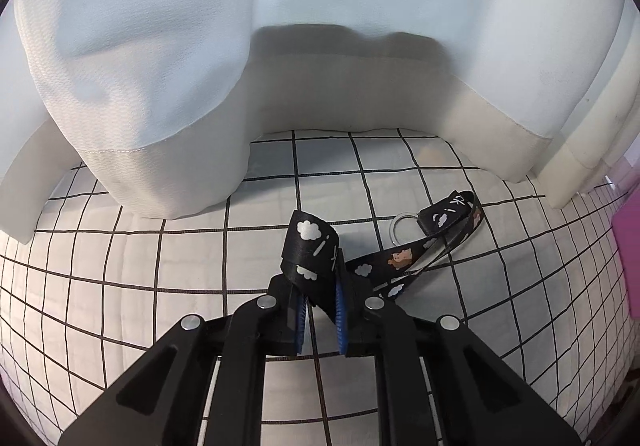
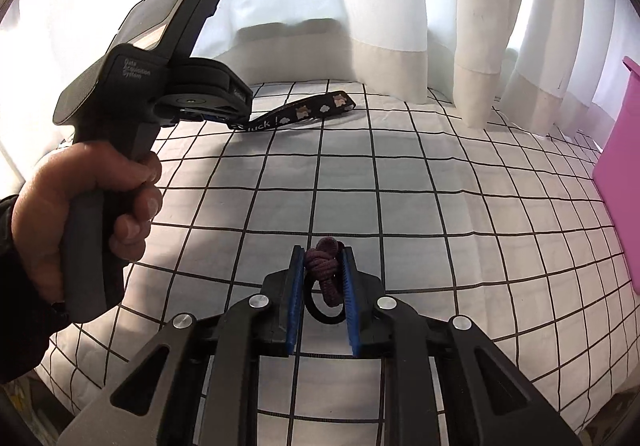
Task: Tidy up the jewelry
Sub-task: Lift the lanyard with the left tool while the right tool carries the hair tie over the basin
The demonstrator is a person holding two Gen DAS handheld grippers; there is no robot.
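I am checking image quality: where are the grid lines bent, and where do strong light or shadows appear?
Left wrist view: grid lines on the checked sheet bow near the edges; a grey shadow lies on the curtain. Right wrist view: backlit curtains glare, same bowing.

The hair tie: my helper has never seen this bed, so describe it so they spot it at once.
On the checked bedsheet, near the right gripper, its blue fingers pinch the hair tie. It is a knotted maroon loop, unlike the flat black cartoon strap farther back.

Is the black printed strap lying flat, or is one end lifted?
One end is lifted: the left gripper pinches the strap; its ring end lies on the checked sheet.
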